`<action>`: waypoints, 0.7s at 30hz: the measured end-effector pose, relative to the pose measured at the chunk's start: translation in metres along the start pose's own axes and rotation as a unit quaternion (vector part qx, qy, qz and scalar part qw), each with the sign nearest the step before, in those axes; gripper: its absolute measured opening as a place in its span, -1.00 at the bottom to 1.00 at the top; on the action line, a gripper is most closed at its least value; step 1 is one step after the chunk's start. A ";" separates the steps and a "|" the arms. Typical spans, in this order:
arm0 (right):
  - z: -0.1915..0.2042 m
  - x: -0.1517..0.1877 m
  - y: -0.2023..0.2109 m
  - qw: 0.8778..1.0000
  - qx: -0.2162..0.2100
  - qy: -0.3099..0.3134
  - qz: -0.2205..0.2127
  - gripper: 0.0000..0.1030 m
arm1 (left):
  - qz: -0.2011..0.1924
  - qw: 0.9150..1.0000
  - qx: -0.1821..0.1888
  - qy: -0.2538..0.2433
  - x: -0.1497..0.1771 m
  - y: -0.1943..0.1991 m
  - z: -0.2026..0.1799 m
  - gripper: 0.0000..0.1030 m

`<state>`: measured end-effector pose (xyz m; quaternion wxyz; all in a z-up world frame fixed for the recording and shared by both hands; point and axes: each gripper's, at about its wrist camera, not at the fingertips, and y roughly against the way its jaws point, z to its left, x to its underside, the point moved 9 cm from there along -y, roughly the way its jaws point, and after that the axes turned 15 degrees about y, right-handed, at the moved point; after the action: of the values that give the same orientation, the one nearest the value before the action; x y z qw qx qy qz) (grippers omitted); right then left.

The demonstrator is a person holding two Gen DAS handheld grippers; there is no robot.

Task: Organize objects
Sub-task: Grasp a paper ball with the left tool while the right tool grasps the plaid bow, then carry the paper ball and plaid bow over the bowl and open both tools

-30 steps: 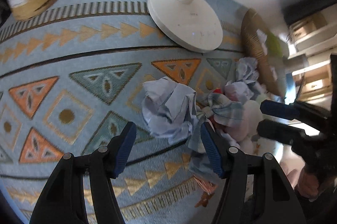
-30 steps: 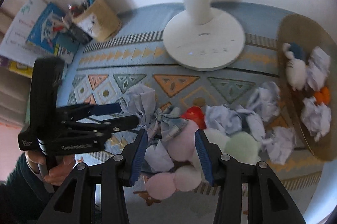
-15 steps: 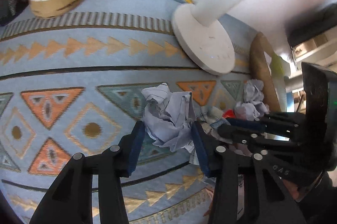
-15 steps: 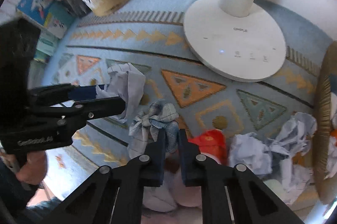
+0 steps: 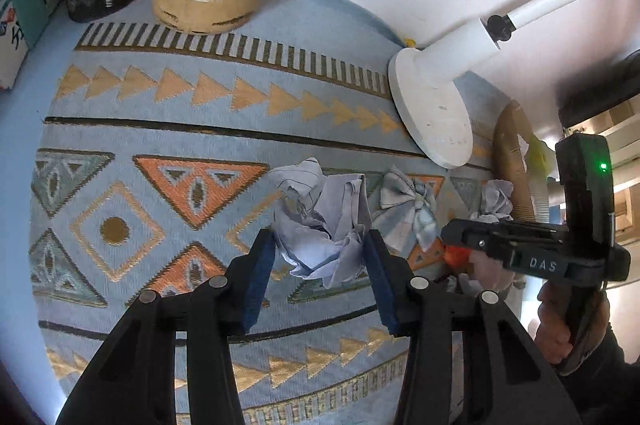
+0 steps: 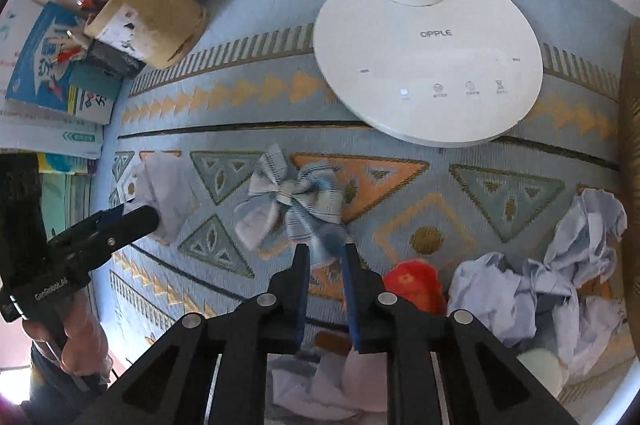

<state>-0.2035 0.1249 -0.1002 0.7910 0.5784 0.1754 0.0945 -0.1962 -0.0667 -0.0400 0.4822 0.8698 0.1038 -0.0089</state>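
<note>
— What have you got in each gripper?

— My left gripper (image 5: 320, 265) is pinching a crumpled paper ball (image 5: 322, 221), one blue pad on each flank, low over the patterned mat (image 5: 160, 145). My right gripper (image 6: 326, 279) is nearly pressed together on a tail of the plaid fabric bow (image 6: 294, 195), which lies on the mat just in front of the lamp base (image 6: 428, 65).

— How will they handle?

— The paper I judge to be nearly weightless and springy: it crushes rather than slips, so a squeeze across its widest part should do. The bow looks soft and limp. Held by one tail it will dangle and swing; the knot at the middle would be a firmer hold.

— And where would they go?

— Probably the woven basket (image 5: 516, 161) on the far right, which seems to hold paper already, though I see only its rim.

— What about the surroundings?

— The bench is covered by a blue mat with orange and green triangles, textured enough that light things sit still. More crumpled paper (image 6: 552, 273), a red toy (image 6: 414, 287) and pale round things crowd the right side near me. A cardboard pen holder (image 6: 148, 17) and books (image 6: 52, 73) stand at the back left against a white wall, so there is room to lift straight up.
</note>
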 end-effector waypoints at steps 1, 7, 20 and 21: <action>0.003 -0.001 0.000 1.000 0.000 0.002 -0.003 -0.47 | 0.000 1.000 0.000 -0.003 0.001 -0.001 -0.002 -0.17; 0.018 -0.026 -0.007 0.999 0.028 0.000 -0.029 0.19 | -0.005 0.999 -0.008 -0.035 0.002 0.001 -0.017 -0.17; 0.023 -0.029 -0.020 0.996 0.079 0.019 -0.026 -0.44 | -0.011 0.999 -0.014 -0.041 0.010 0.008 -0.022 -0.17; 0.024 -0.028 -0.003 0.997 0.058 0.011 -0.053 -0.44 | -0.013 0.999 -0.011 -0.050 0.012 0.012 -0.029 -0.17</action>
<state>-0.2202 0.0925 -0.0921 0.7582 0.6119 0.2199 0.0486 -0.1845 -0.0462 -0.0161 0.4966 0.8613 0.0910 -0.0575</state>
